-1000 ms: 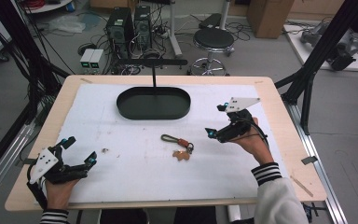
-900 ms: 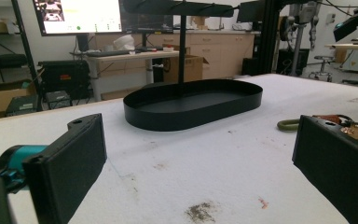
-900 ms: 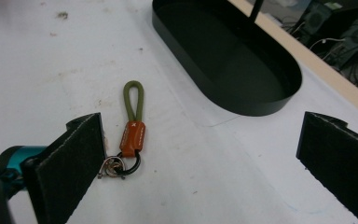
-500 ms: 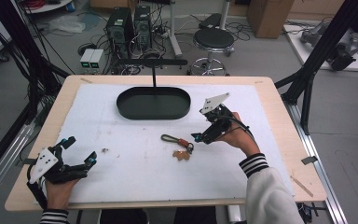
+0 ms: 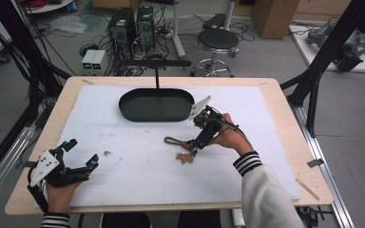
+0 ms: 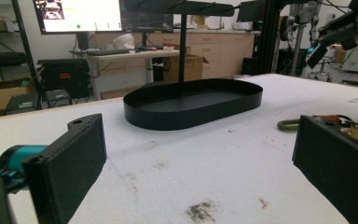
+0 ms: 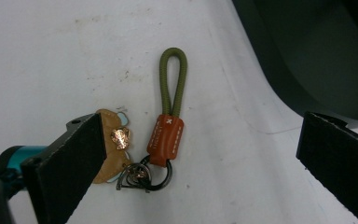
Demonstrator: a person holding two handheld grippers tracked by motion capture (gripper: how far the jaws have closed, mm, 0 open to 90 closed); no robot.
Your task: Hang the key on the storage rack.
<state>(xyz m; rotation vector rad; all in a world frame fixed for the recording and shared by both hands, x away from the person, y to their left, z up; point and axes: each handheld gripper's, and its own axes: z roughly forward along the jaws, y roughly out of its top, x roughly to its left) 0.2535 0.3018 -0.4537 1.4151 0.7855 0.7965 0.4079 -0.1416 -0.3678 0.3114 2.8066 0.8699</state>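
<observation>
Hovering now directly over the keychain (image 5: 183,148), the right gripper (image 5: 193,148) has come in from the right edge of the worktop (image 5: 123,190) toward its middle within the last second. Its jaws stand wide, one either side of the piece, nothing between them gripped yet. From the right gripper view, the keychain (image 7: 161,135) lies flat: green cord loop pointing toward the tray, brown leather sleeve, dark ring, tan tag beside the ring.

Judgement: the approach is done; closing on the sleeve or cord looks like the step in hand, with the black oval tray (image 5: 156,105) at the far edge the likely destination.

The left gripper (image 5: 78,159) has not moved; it rests near the near-left corner, jaws wide apart, holding nothing.

Count: one keychain (one loop, one sleeve, one tag; number of rings unclear), one tray, two grippers. Tray looks empty in the left gripper view (image 6: 193,100).
</observation>
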